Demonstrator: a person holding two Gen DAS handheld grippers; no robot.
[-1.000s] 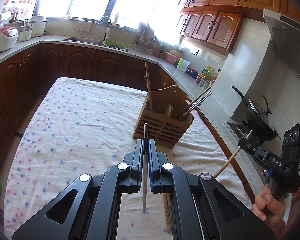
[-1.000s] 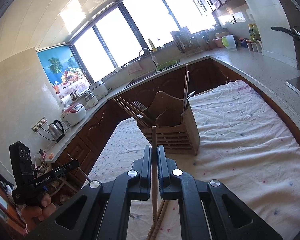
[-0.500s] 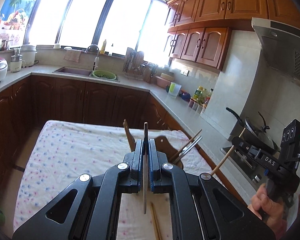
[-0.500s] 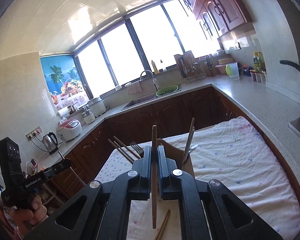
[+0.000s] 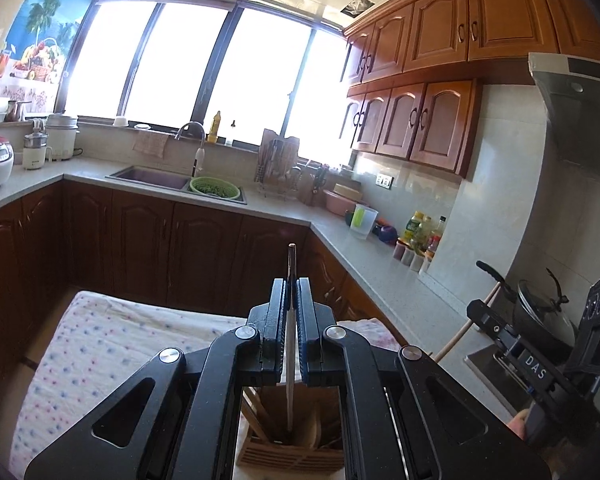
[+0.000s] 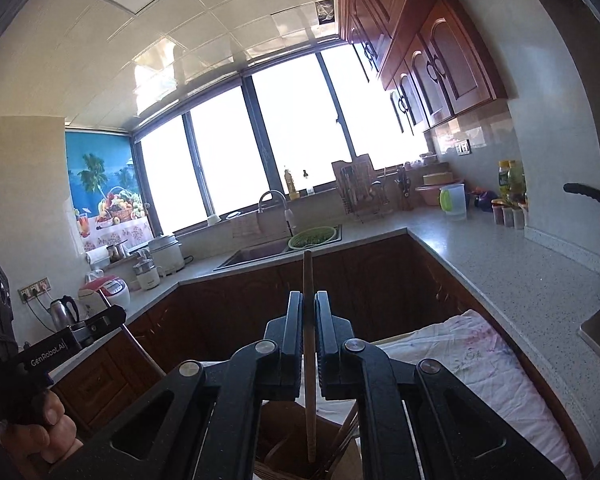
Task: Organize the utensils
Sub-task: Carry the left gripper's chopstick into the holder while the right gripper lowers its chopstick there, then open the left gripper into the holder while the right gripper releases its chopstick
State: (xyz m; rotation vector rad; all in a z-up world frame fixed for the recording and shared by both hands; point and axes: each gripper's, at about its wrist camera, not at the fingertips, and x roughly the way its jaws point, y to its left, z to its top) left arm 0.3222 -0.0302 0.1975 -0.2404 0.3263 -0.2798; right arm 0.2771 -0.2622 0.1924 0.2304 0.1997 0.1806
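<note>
My left gripper (image 5: 291, 286) is shut on a thin metal chopstick (image 5: 291, 264) that stands upright. Its lower end hangs over the wooden utensil holder (image 5: 292, 456), which shows just below the jaws. My right gripper (image 6: 308, 298) is shut on a wooden chopstick (image 6: 307, 272), also upright, with its lower end above the same holder (image 6: 280, 452). Each gripper shows in the other's view: the right gripper (image 5: 480, 312) at the right edge with its stick, the left gripper (image 6: 116, 316) at the left edge in a hand (image 6: 40, 420).
The holder stands on a table with a floral cloth (image 5: 100, 340). Other sticks (image 5: 256, 412) lean inside it. Dark cabinets and a counter wrap round behind, with a sink and green colander (image 5: 214, 186). A wok (image 5: 540, 312) sits on the stove at right.
Both grippers have risen and tipped up toward level, still shut on their chopsticks. The holder has slid from mid-view to beneath the jaws, and most of the table has dropped out of sight.
</note>
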